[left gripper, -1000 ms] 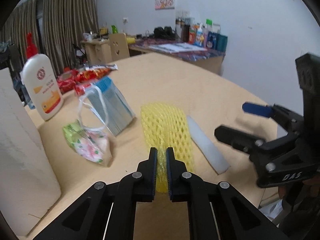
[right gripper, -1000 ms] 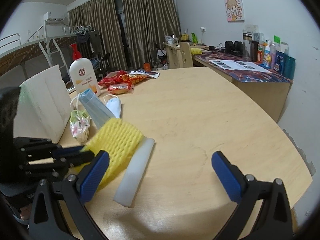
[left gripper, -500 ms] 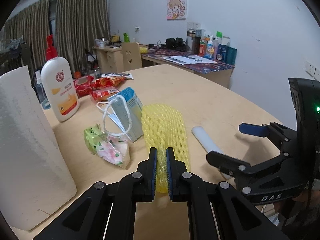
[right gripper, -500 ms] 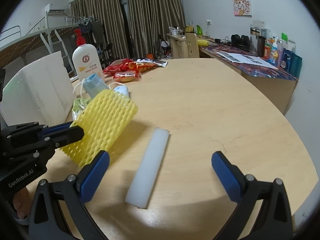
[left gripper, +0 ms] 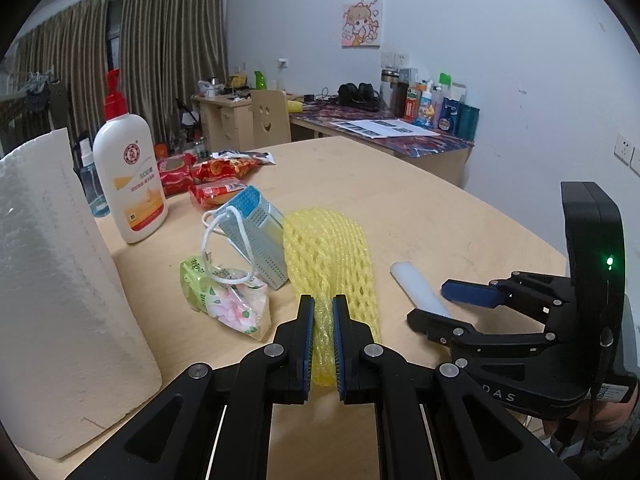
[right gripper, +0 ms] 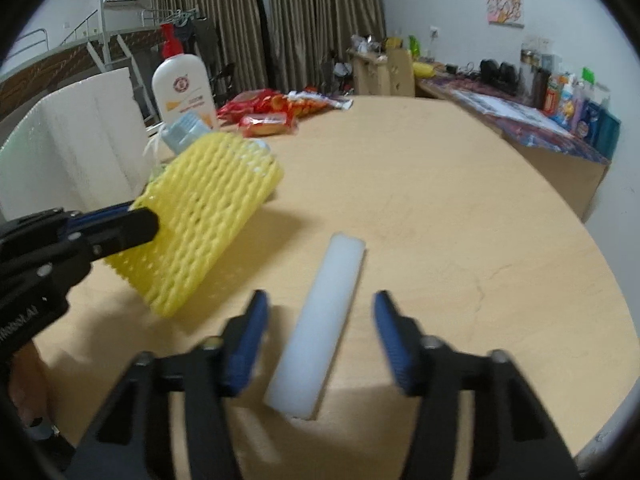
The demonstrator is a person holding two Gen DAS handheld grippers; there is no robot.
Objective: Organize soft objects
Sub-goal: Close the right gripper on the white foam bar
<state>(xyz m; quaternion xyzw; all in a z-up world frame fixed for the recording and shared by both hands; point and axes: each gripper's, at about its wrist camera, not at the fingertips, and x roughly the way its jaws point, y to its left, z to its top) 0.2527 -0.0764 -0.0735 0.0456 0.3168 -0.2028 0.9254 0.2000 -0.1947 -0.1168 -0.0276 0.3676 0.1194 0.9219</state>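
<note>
the right gripper point(right gripper: 320, 338) is closing astride the white foam strip point(right gripper: 320, 320), pads not yet touching; the strip, angled toward one o'clock, is risking twisting away. the left gripper point(left gripper: 321, 344) is pinching the yellow foam net sleeve point(left gripper: 328, 256).

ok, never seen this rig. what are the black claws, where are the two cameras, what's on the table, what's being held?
No robot here: a person holds a two-finger gripper in each hand, each with a fisheye camera looking along its fingers.

Left camera's view: the left gripper is shut on a yellow foam net, lifted off the wooden table. The other claw there is the right gripper.

Right camera's view: the right gripper is closing around a white foam strip lying on the table; its pads do not touch it yet.

Also on the table: paper towel roll, lotion bottle, face masks, tissue pack, red snack packets.
</note>
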